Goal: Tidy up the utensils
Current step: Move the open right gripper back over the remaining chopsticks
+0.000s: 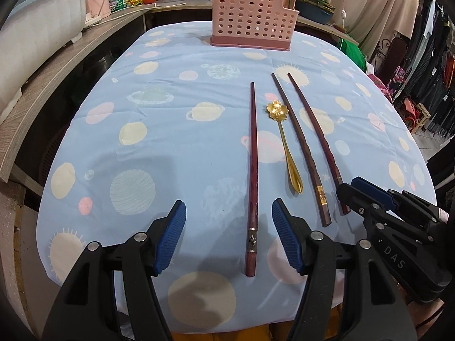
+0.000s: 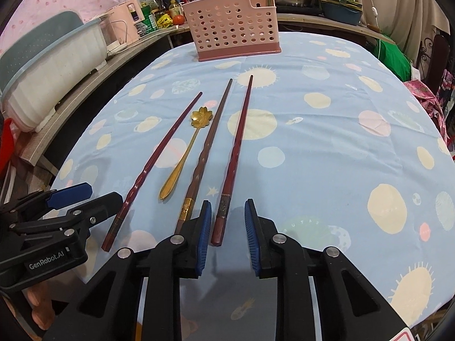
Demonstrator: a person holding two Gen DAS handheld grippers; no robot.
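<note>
Both hand-held grippers — left (image 1: 229,238), right (image 2: 228,234) — agape, empty, each astride a chopstick (image 1: 252,182) end near the tablecloth (image 1: 170,142) edge.

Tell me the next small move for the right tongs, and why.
Probably lower and close the right tongs on the rightmost chopstick: its thick end already lies between the open pads, untouched, and the pink holder stands beyond.
</note>
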